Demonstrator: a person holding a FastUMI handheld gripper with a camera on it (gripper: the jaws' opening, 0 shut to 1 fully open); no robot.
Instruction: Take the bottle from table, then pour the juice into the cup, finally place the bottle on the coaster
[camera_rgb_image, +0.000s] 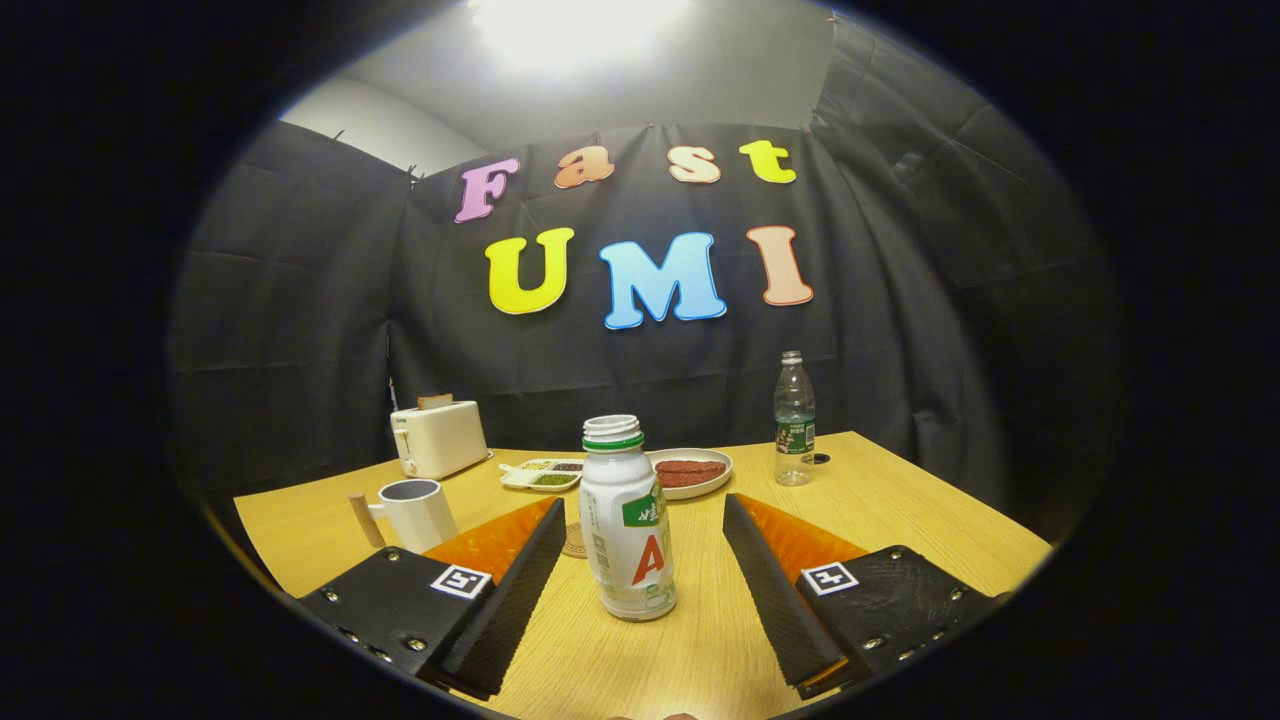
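We list: wooden table (900, 520); gripper (640, 540), fingers spread wide, touching nothing; white toaster (438, 437) at the far left; white juice bottle (626, 520), uncapped, upright between the fingers; clear water bottle (794, 420) far right; white cup (415, 512) beside the left finger; plate (690, 472); divided tray (543, 474); coaster (574, 541), partly hidden behind the juice bottle.

The bottle (627, 520) stood between the spread fingers of the gripper (643, 535) with bare table (900, 510) either side, the cup (415, 513) just beyond the left finger.
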